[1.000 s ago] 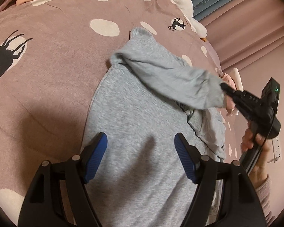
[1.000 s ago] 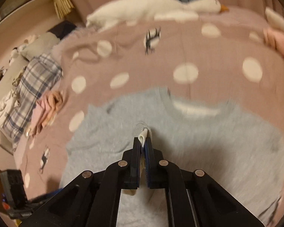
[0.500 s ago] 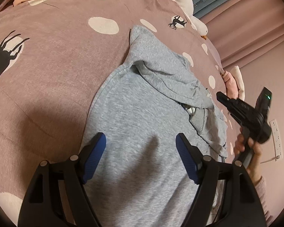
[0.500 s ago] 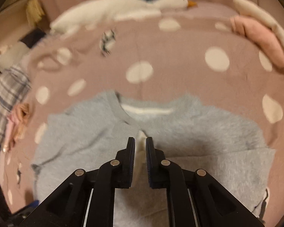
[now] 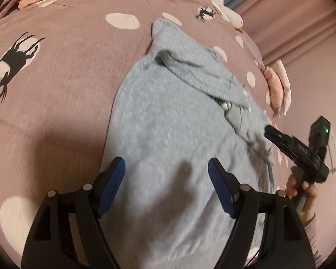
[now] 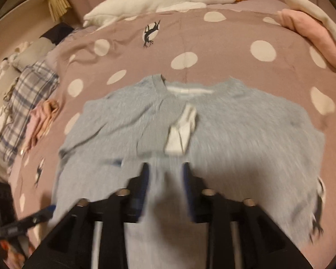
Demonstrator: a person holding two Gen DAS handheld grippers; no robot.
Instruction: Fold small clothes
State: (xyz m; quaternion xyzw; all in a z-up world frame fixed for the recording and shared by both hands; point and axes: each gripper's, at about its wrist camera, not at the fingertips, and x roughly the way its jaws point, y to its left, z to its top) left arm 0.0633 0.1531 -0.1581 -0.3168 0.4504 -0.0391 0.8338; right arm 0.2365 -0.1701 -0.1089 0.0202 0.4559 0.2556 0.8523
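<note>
- 2 grippers in view, both over 1 grey sweatshirt (image 5: 172,130) that we have spread on a mauve bedspread (image 5: 62,85) with pale dots and deer prints.
- Left gripper (image 5: 166,174): jaws wide, blue pads (image 5: 114,179) either side of bare grey cloth, nothing pinched between them.
- Right gripper (image 6: 164,179): its jaws have just been opening; we see them part-open and blurred, grey cloth below the gap, pads not pressing on it.
- From the left wrist view, the right gripper sits at the sweatshirt's right edge, held in a hand (image 5: 302,190) with a pinkish cuff.
- Sweatshirt lies neckline away from the right wrist camera; 1 sleeve (image 5: 201,74) is folded across the body, its white-lined cuff (image 6: 181,130) resting near the chest centre below the collar.
- Sweatshirt's body is mostly flat; the right edge is rumpled.
- Surroundings: white goose plush (image 6: 159,0) along the far edge of the bed; folded pink garment (image 6: 311,33) with a cream one beside it at far right.
- Plaid cloth (image 6: 26,94) and a peach-pink pile (image 6: 44,121) at left, well apart from the sweatshirt.
- Right wrist view is motion-blurred; fine detail near the fingers we cannot tell.
</note>
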